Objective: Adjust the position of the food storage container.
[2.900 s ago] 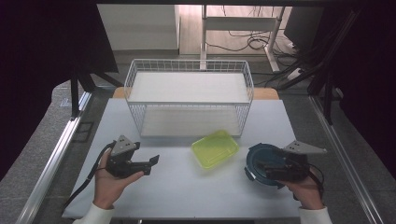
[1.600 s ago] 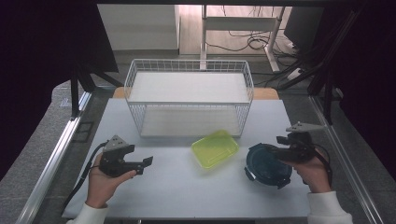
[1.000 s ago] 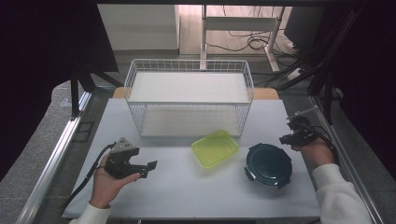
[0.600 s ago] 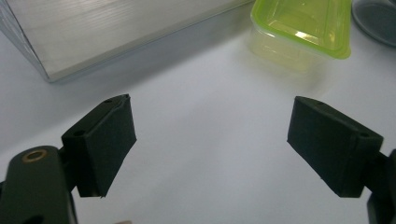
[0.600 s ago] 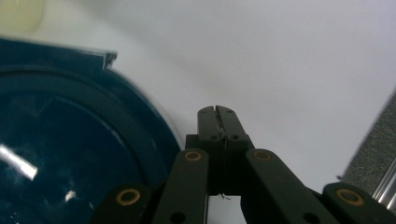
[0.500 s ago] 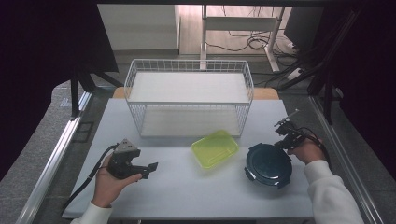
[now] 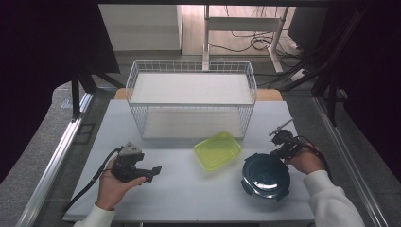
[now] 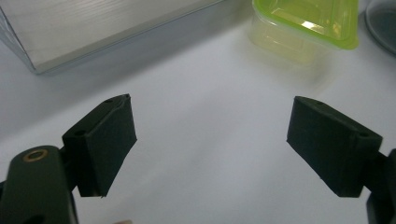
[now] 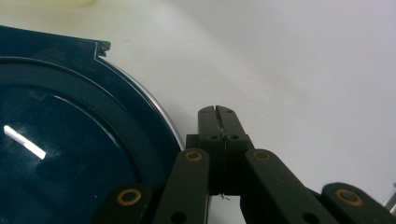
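The dark blue round lid [image 7: 265, 176] lies flat on the white table [image 7: 189, 198] at about five o'clock from the table's middle. In the right gripper view its rim [image 9: 140, 126] fills the lower left and runs off the left and bottom edges, so most of it is cut off. The right gripper [image 7: 280, 144] sits just beside the lid at its one o'clock edge, jaws pressed together with nothing between them; whether they touch the rim is hard to tell. The yellow-green box [image 7: 218, 150] rests at the lid's ten o'clock, near it but apart; in the left gripper view its far side is cut off at the top. The left gripper [image 7: 155, 171], well apart at nine o'clock, has its jaws spread wide over bare table. The wire basket [image 7: 191, 101] stands at twelve o'clock.
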Available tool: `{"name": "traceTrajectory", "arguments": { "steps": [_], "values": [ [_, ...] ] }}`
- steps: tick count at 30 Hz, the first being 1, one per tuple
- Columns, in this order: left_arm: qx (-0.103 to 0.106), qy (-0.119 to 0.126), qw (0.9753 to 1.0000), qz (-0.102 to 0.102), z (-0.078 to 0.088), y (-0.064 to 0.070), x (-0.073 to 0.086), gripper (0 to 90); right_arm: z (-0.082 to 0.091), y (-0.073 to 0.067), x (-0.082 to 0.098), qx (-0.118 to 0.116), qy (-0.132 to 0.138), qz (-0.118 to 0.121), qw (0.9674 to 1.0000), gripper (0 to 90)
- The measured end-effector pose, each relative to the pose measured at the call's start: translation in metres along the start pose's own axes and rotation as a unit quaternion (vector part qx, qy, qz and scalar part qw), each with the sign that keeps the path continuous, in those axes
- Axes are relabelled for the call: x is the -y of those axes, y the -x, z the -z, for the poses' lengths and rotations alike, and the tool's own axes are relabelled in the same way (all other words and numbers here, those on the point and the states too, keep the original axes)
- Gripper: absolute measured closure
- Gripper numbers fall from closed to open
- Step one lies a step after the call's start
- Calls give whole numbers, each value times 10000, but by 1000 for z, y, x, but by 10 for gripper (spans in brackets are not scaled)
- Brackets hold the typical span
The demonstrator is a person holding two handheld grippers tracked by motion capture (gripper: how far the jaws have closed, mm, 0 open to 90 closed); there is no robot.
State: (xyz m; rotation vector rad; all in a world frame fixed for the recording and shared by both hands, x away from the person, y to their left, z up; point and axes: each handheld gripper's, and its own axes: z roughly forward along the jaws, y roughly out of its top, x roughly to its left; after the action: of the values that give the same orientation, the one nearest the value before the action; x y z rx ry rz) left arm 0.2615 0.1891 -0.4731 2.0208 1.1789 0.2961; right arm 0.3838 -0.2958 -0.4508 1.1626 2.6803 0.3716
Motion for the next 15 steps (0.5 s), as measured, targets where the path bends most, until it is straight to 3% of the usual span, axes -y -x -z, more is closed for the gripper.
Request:
{"name": "traceTrajectory", "arguments": {
  "steps": [5,10,12,13,14,15],
  "values": [
    [2,1,10000,0,0,0,0,148,0,-17,1,-52,2,118,9999,894],
    [6,-3,10000,0,0,0,1,148,1,-19,5,-64,56,104,9999,893],
    [11,-3,10000,1,1,0,0,148,4,-18,8,-95,196,97,9997,893],
    [9,13,10000,8,1,0,0,148,9,-14,12,79,294,-9,9995,893],
    [9,13,10000,8,1,0,0,149,9,-14,12,79,294,-9,9995,893],
    [16,26,10000,16,2,0,0,149,16,-7,19,139,387,-228,9989,893]
  ]
}}
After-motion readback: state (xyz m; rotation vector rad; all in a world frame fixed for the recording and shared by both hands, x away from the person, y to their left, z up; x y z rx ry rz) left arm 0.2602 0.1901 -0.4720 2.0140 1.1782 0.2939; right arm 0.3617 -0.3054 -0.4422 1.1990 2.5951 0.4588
